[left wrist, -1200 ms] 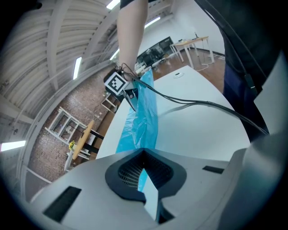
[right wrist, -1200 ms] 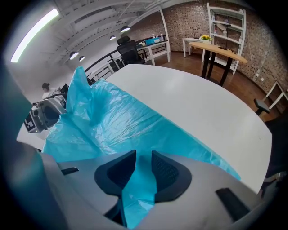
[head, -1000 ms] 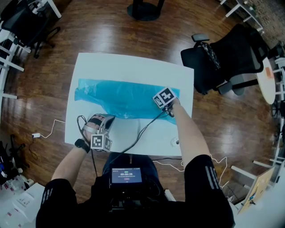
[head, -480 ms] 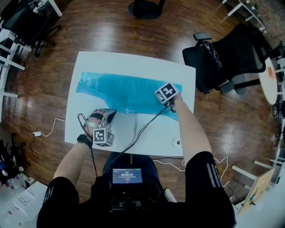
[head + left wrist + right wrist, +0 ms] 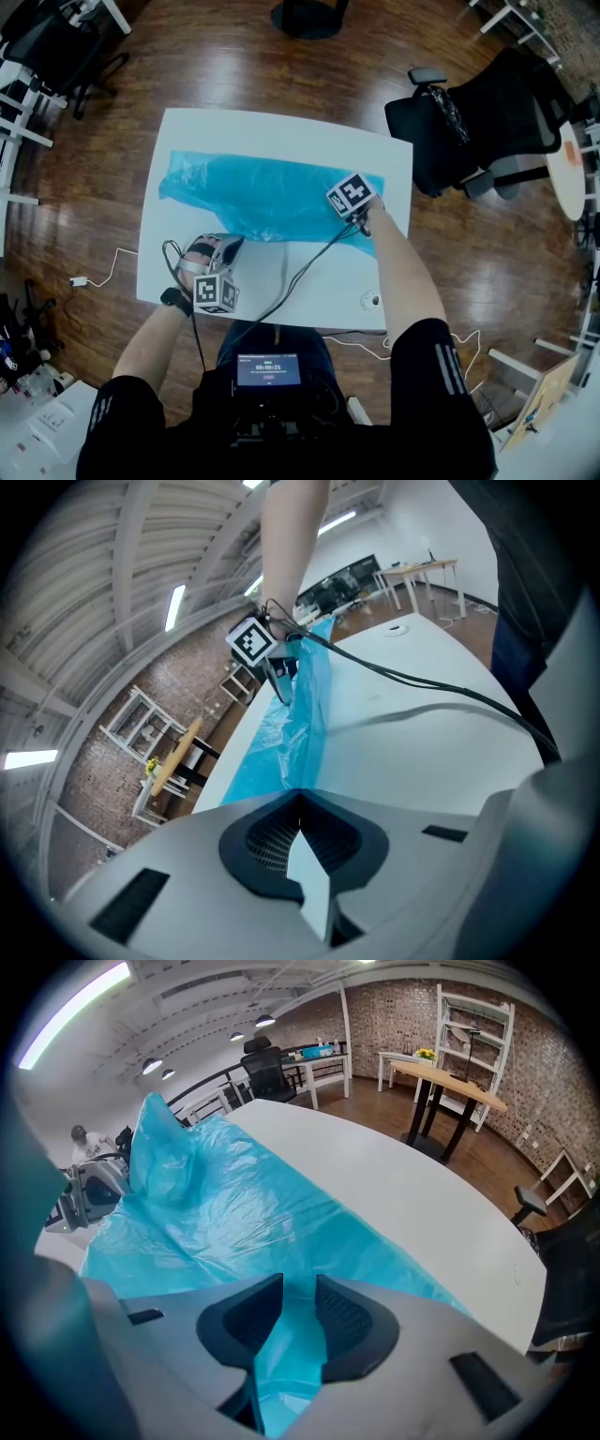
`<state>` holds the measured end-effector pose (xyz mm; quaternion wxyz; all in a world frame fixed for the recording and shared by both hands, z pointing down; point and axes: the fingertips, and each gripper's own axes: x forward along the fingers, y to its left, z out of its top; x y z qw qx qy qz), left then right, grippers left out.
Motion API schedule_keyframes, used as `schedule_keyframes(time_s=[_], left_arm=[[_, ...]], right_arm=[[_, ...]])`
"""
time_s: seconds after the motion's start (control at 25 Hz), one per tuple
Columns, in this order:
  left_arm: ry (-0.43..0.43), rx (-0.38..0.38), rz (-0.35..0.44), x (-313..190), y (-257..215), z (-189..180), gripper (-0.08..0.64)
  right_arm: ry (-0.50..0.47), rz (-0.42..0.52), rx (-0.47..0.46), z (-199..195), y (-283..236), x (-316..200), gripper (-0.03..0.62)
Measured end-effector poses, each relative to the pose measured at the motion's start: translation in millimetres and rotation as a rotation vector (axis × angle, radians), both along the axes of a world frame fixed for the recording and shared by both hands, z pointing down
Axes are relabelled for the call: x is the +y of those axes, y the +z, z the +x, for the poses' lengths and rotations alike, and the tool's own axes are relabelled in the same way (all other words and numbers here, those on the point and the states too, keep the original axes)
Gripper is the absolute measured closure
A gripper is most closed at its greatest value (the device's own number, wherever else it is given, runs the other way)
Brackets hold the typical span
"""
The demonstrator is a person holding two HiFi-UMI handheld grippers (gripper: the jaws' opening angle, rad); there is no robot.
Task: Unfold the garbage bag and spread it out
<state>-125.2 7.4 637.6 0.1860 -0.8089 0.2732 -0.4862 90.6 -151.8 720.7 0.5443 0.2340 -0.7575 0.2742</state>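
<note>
Blue garbage bag (image 5: 272, 192) lies wrinkled but largely spread along the far half of the white table (image 5: 281, 131). The left gripper (image 5: 300, 794) is clenched on the bag's near edge (the film tapers straight into its closed jaws). The right gripper (image 5: 298, 1309), at the bag's right end, stands with jaws apart, the film in the gap unpinched.

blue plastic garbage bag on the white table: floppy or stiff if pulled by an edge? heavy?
Likely very floppy: the thin blue plastic garbage bag lies creased and rises in a limp peak at one end. Probably light: a tug could drag the whole sheet across the smooth white table rather than flatten it.
</note>
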Motion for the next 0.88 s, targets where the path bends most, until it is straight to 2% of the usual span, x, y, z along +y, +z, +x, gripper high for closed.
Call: schedule_keyframes(time_s=[0.28, 0.52, 0.8, 0.88], left_arm=[[0.033, -0.019, -0.016, 32.0, 8.7, -10.7, 0.552], [0.004, 0.033, -0.023, 37.4, -2.2, -5.2, 0.549], [-0.041, 0.069, -0.057, 50.3, -4.2, -18.7, 0.512], [-0.063, 0.106, -0.079, 57.4, -10.3, -19.4, 0.512]], right_arm=[[0.005, 0.003, -0.017, -4.3, -3.3, 1.3, 0.448], [-0.004, 0.009, 0.003, -0.5, -0.3, 0.0, 0.449], [0.004, 0.022, -0.005, -3.7, -1.1, 0.4, 0.449], [0.006, 0.028, -0.012, -7.4, -3.2, 0.3, 0.451]])
